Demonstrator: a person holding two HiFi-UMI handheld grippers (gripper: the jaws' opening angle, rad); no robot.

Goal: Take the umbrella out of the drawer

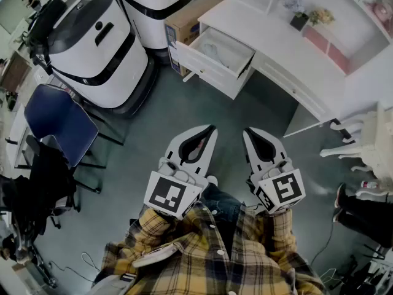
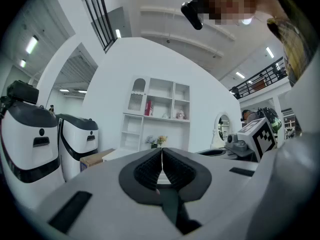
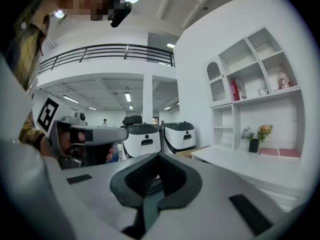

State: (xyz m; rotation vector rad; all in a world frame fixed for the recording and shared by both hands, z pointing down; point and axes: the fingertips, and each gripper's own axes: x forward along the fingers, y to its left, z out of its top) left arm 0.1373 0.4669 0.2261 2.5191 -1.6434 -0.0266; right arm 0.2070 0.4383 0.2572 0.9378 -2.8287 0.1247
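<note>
The white drawer [image 1: 236,66] stands pulled open from the white desk [image 1: 288,45] at the top middle of the head view. A pale object [image 1: 213,52] lies inside it, too small to tell what it is. My left gripper [image 1: 212,128] and right gripper [image 1: 247,131] hover side by side over the grey floor, well short of the drawer, both pointing toward it. Each is shut with nothing between the jaws. In the left gripper view the left gripper [image 2: 161,151] has its pads meeting. In the right gripper view the right gripper [image 3: 159,159] is closed the same way.
Two large white machines [image 1: 92,42] [image 1: 153,5] stand left of the drawer, with a cardboard box [image 1: 193,14] between them and the desk. A blue chair [image 1: 58,121] is at the left, a white chair [image 1: 362,140] at the right. Flowers [image 1: 310,17] sit on the desk.
</note>
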